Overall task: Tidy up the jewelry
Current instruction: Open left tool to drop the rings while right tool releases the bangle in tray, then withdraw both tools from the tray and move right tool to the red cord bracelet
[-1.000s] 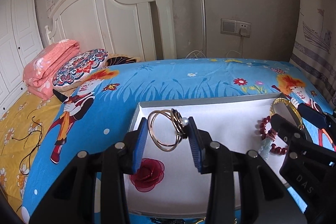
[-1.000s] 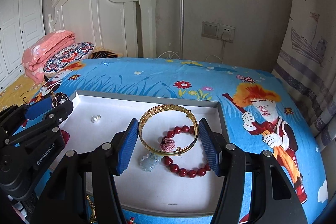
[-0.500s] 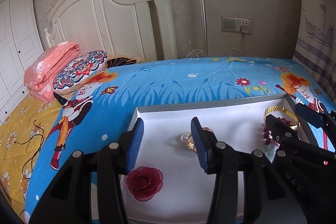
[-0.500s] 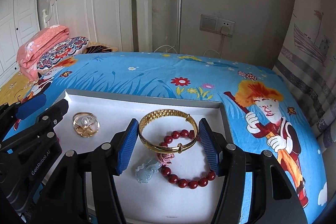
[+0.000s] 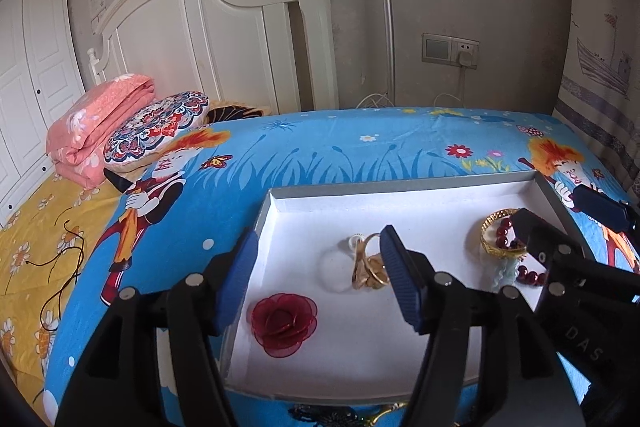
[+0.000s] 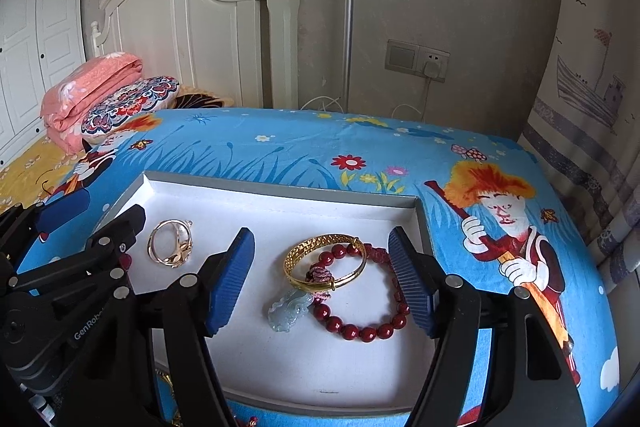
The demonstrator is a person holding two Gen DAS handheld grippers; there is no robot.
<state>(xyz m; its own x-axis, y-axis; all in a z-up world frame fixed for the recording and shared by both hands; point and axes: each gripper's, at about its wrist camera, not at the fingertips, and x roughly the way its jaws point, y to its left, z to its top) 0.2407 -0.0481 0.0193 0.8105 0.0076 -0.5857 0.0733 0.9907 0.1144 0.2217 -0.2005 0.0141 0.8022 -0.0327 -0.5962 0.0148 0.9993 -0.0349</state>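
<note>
White tray (image 6: 280, 195) on bed (image 6: 304, 143): gold bangle (image 6: 326, 261) atop red bead bracelet (image 6: 362, 325), centre; rose-gold ring bangle (image 6: 170, 243) at 9 o'clock. Left claw (image 5: 320, 277) and right claw (image 6: 322, 279) both opening, gripping nothing.

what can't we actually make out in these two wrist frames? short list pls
- Left wrist: gold bangle and red bead bracelet are half covered by the right claw.
- Left wrist: gold items below the tray's near rim, cut off by the frame edge; type unclear.
- Right wrist: red fabric flower almost wholly hidden behind the left claw's finger.
- Left wrist: rose-gold bangle is partly behind a blue pad.
</note>
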